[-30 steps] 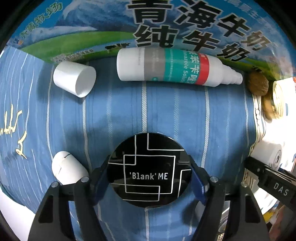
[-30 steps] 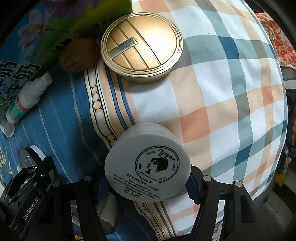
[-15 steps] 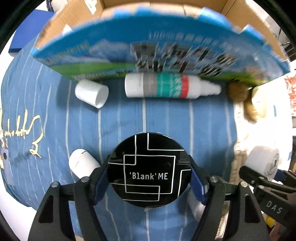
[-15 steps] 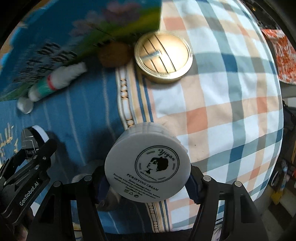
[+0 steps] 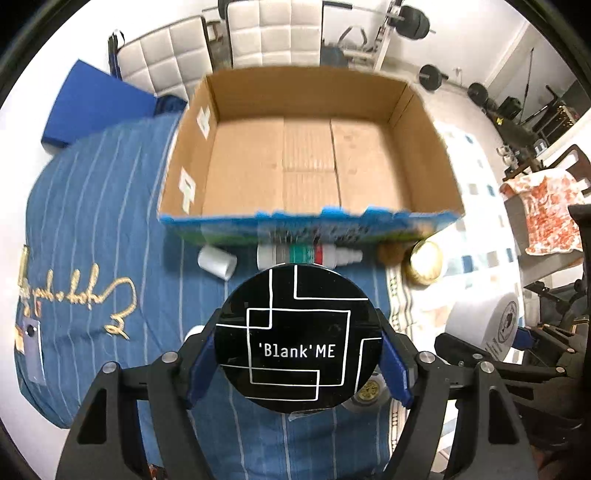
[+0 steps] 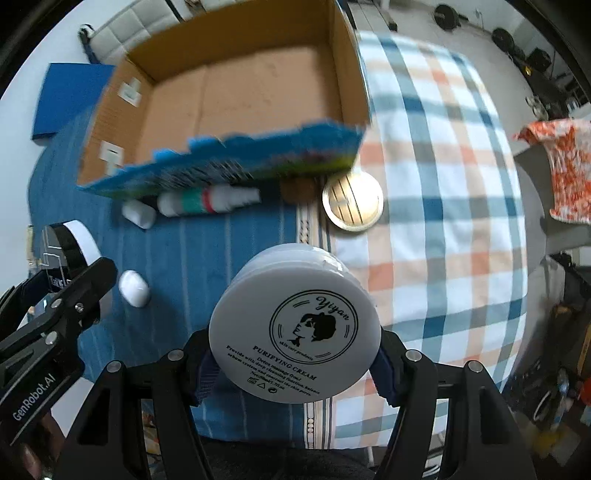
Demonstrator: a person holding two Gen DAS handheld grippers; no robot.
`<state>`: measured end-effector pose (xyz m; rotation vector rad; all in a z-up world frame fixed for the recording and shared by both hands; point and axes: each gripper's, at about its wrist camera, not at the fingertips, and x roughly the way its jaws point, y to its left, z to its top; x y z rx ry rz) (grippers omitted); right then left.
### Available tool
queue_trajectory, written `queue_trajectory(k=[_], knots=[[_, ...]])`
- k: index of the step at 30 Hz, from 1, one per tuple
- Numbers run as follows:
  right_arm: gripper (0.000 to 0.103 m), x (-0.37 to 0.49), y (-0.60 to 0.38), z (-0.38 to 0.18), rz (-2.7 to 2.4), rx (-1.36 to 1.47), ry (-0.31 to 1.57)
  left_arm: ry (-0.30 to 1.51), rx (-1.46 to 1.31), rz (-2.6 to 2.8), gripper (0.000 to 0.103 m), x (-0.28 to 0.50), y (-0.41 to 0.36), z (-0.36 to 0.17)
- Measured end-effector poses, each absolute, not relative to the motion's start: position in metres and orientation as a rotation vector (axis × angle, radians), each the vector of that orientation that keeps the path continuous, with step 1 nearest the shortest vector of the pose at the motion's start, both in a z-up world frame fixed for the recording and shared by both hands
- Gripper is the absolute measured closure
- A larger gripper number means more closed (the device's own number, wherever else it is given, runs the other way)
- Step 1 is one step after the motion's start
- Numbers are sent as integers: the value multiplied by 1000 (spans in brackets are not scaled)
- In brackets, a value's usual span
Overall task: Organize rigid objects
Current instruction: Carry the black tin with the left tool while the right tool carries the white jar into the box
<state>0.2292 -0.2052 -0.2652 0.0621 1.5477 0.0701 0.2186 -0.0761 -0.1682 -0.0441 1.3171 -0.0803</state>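
My left gripper [image 5: 298, 354] is shut on a black round compact [image 5: 299, 336] marked 'Blank' ME and holds it high above the blue cloth. My right gripper [image 6: 293, 358] is shut on a white cream jar [image 6: 295, 325] and holds it above the cloth too. An open cardboard box [image 5: 306, 162] stands ahead, its inside bare; it also shows in the right wrist view [image 6: 236, 96]. In front of it lie a white spray bottle [image 6: 208, 199], a white cap [image 6: 138, 216], a brown nut [image 6: 299, 190] and a gold round tin [image 6: 352, 203].
A small white capsule-shaped object [image 6: 133, 288] lies on the blue striped cloth [image 5: 92, 229]. A checked cloth [image 6: 443, 229] covers the right side. A blue pad [image 5: 92, 107], white cushioned seats [image 5: 207, 48] and gym weights [image 5: 417, 22] stand behind the box.
Both grippers have risen and pulled back with their objects. The box's open top has come into view, and the items on the cloth look smaller.
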Motion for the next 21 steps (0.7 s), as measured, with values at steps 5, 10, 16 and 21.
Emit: queue_trajectory(k=[5,10,16,21], knots=[[34,236,-226,-249,104,72,1486,1259,-52,-99,30,220,-75,-149],[34,245,-222,-232,123,78,1444,1214,-65,-108,30,235,-71,-144],[34,272,-218,-220,123,66,1413,1179,-83,-115,30,268,-61,-137],[34,307,-214,-219,120,65,1402,1194,-107,-141,30,311,-56,-143]])
